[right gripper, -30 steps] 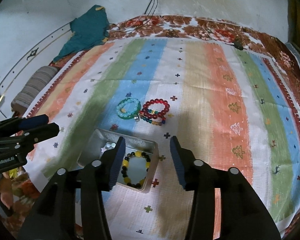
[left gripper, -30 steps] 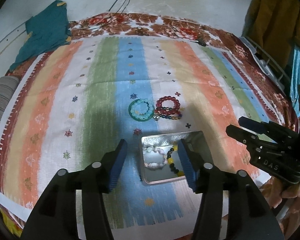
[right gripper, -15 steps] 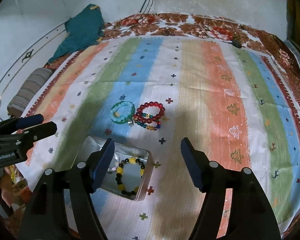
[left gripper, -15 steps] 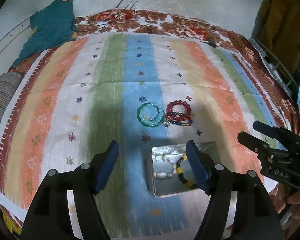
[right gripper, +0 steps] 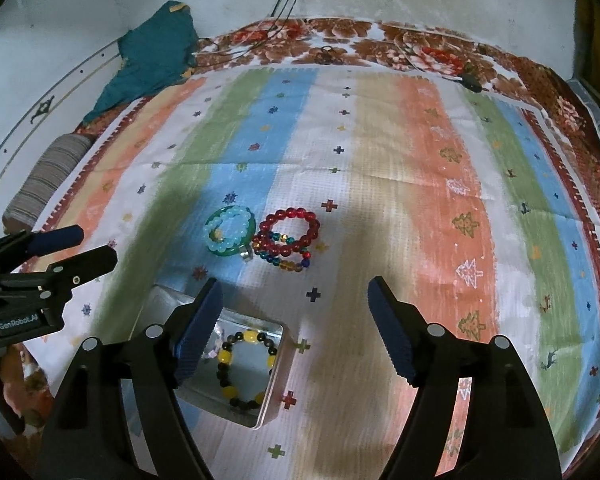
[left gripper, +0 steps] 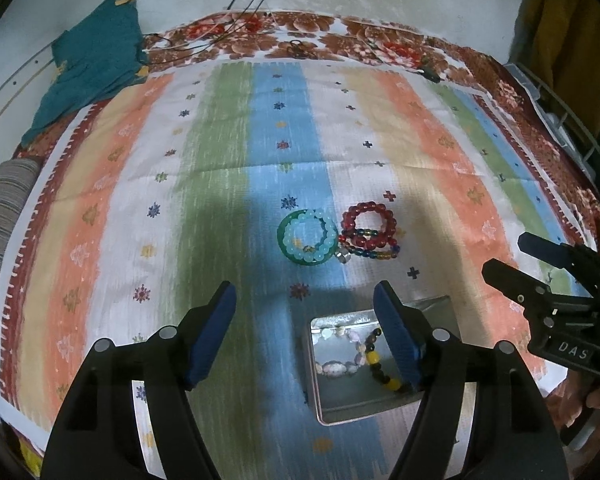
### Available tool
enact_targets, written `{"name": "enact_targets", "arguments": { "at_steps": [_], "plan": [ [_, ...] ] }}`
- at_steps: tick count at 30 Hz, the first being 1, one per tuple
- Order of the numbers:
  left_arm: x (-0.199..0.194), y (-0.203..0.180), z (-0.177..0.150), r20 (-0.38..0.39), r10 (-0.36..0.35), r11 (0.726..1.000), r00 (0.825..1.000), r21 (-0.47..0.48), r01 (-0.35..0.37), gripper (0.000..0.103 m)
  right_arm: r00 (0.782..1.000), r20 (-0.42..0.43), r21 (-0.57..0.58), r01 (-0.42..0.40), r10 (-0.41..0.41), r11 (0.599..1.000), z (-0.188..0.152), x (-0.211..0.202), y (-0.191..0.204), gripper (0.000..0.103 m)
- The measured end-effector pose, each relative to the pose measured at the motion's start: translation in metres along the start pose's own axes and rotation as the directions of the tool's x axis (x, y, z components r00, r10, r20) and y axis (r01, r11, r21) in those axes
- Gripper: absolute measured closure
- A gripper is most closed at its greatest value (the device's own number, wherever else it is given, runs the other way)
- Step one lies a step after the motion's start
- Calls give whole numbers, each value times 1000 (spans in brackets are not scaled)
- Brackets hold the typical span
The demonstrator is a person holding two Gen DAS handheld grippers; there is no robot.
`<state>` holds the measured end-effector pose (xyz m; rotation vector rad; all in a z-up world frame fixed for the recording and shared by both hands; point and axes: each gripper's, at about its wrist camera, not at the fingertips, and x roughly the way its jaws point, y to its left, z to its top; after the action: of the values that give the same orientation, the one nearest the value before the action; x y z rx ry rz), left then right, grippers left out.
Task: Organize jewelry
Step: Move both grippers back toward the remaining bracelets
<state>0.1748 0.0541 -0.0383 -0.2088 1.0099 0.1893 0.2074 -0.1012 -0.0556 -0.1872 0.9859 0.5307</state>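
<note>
my left gripper (left gripper: 304, 300) stands wide with nothing between its jaws, which have just been opening; my right gripper (right gripper: 296, 300) is the same, jaws just opened further and bare; under and just ahead of both sits the metal tin (left gripper: 340, 404), holding a pale bead bracelet (left gripper: 336, 366) and a black-and-yellow bracelet (right gripper: 246, 372); so i judge two pieces stowed; further out on the striped cloth (right gripper: 380, 184), well clear of the tin, lie the green bangle (left gripper: 286, 246) with a light-blue bead bracelet (left gripper: 320, 236) on it, touching the red bead bracelet (right gripper: 296, 228) and a multicolour strand (right gripper: 284, 260); those remain to be put away.
</note>
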Motion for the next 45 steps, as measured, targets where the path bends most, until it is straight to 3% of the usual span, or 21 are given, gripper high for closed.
{"name": "enact_targets", "arguments": {
  "at_steps": [45],
  "plan": [
    [79,-5,30,-140,27,994,990,111,-12,34,989,-144,24,32,-28,999,38,92,-18,28]
  ]
}}
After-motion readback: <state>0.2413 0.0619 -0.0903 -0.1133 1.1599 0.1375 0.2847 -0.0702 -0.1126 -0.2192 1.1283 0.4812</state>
